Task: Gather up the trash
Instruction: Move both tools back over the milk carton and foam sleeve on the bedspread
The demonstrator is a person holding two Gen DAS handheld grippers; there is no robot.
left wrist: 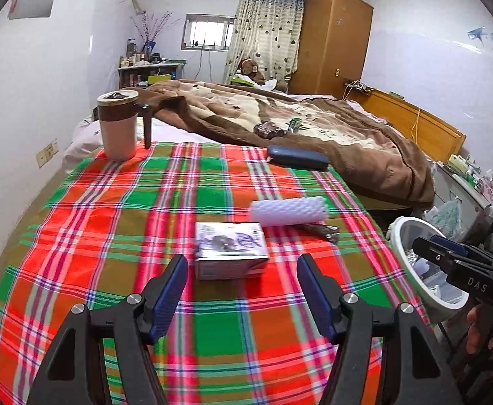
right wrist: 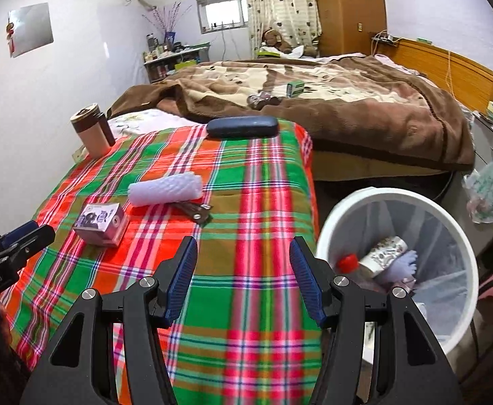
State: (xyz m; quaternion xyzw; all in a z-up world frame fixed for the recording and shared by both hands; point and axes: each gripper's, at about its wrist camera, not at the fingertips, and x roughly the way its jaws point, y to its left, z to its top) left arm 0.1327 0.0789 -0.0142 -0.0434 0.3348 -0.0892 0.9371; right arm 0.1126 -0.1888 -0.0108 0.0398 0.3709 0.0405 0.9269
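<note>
A small purple-and-white carton [left wrist: 230, 249] lies on the plaid cloth [left wrist: 118, 236], just ahead of my open, empty left gripper [left wrist: 241, 270]. Behind it lie a white foam roll [left wrist: 288, 212] and a brown wrapper [left wrist: 320, 230]. The white trash bin [right wrist: 398, 209] stands at the table's right edge with a paper cup [right wrist: 384, 255] and a red-capped bottle [right wrist: 347, 262] inside. My right gripper [right wrist: 243, 253] is open and empty over the cloth, left of the bin. The carton [right wrist: 102, 223], roll [right wrist: 165, 189] and wrapper [right wrist: 195, 211] lie to its far left.
A brown-banded mug [left wrist: 118, 125] stands at the far left corner of the cloth. A dark blue glasses case [left wrist: 297, 158] lies at the far edge. A bed with a brown blanket [left wrist: 280, 114] is behind. A plastic bag [right wrist: 489, 189] hangs right of the bin.
</note>
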